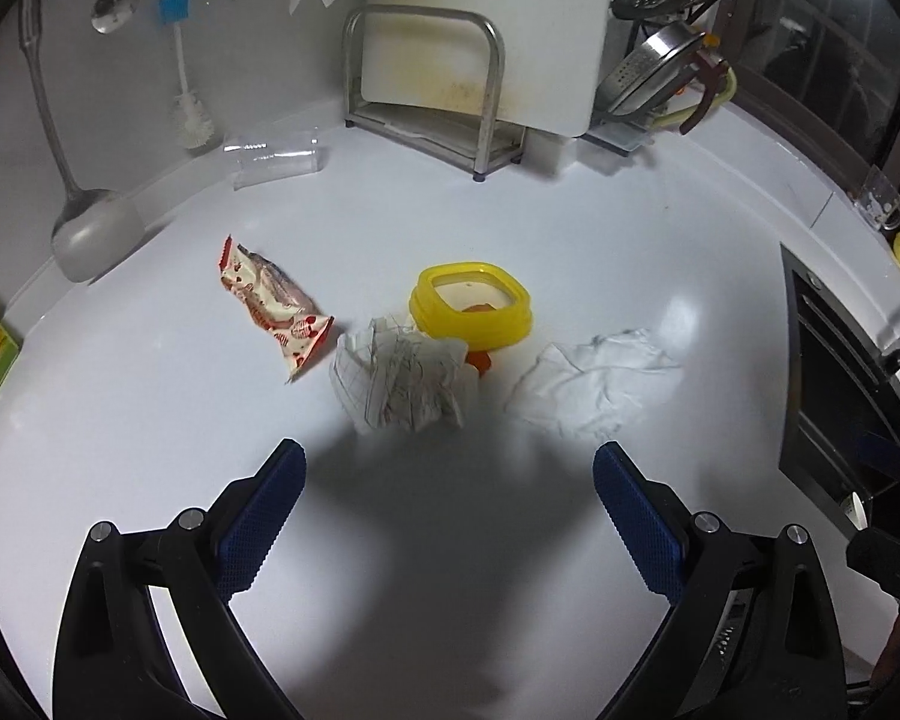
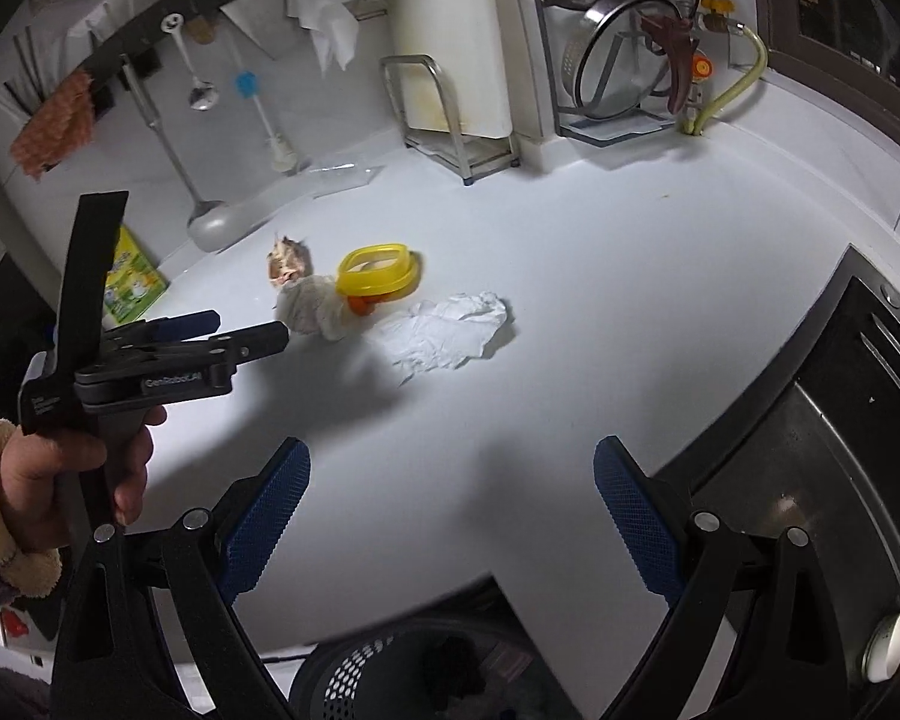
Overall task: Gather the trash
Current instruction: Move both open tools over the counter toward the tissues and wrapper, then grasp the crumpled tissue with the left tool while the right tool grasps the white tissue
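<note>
On the white counter lie a red-and-white snack wrapper [image 1: 273, 304], a crumpled printed paper ball [image 1: 402, 378], a yellow lid ring [image 1: 471, 300] over an orange piece [image 1: 480, 360], and a crumpled white tissue [image 1: 594, 381]. My left gripper [image 1: 447, 504] is open and empty, just short of the paper ball. My right gripper [image 2: 450, 510] is open and empty above the counter's front edge. The right wrist view shows the paper ball [image 2: 312, 312], the lid ring [image 2: 378, 273], the tissue [image 2: 450, 333], the wrapper [image 2: 288, 261] and the left gripper [image 2: 240, 330] near the paper ball.
A dark perforated bin [image 2: 402, 672] stands below the counter's front edge. A sink [image 2: 810, 450] is at the right. A cutting board in a metal rack [image 1: 450, 90], a clear plastic cup [image 1: 276, 159], a ladle [image 1: 90, 228] and pot lids [image 2: 624, 60] line the back.
</note>
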{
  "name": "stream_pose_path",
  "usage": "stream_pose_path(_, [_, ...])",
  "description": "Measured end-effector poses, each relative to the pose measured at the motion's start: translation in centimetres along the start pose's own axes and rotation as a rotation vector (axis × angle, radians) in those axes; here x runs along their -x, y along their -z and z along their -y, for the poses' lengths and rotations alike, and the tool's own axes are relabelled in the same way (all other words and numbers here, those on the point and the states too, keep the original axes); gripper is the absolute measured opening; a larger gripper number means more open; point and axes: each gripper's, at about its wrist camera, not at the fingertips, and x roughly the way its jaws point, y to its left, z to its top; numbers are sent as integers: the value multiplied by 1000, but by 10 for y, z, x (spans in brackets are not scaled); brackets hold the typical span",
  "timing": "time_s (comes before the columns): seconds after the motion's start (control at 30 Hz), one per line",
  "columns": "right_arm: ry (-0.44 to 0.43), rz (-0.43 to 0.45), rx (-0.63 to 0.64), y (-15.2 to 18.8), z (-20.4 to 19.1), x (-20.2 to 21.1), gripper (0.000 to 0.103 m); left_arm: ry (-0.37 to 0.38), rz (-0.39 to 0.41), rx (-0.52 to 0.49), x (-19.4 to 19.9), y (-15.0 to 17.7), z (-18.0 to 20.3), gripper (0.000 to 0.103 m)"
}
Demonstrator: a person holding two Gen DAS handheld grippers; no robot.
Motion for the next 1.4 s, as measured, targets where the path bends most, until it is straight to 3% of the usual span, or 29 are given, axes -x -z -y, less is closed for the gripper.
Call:
stream_pose_path(0.3, [18, -29, -7, -18, -1, -32, 91, 9, -44, -3, -41, -13, -14, 93])
stream_pose_path(0.37, [20, -37, -16, -19, 0, -37, 91, 5, -44, -4, -47, -15, -16, 90])
stream_pose_path(0.53, [33, -64, -16, -19, 0, -48, 91, 20, -94, -13, -64, -16, -20, 64])
stream_pose_path(0.8, [33, -79, -11, -26, -2, -64, 91, 41, -73, -7, -71, -18, -31, 62])
stream_pose_path(0.87, [33, -85, -2, -28, -5, -70, 91, 48, -69, -16, -72, -18, -32, 56])
stream_pose_path(0.93, [38, -93, 10, -31, -7, -77, 91, 67, -73, -35, -72, -20, -31, 35])
stream_pose_path(1.0, [46, -97, 31, -37, -10, -86, 91, 90, -83, -32, -72, -22, -32, 30])
stream_pose_path(1.4, [97, -159, 124, -67, -24, -149, 91, 140, -52, 8, -32, -9, -50, 24])
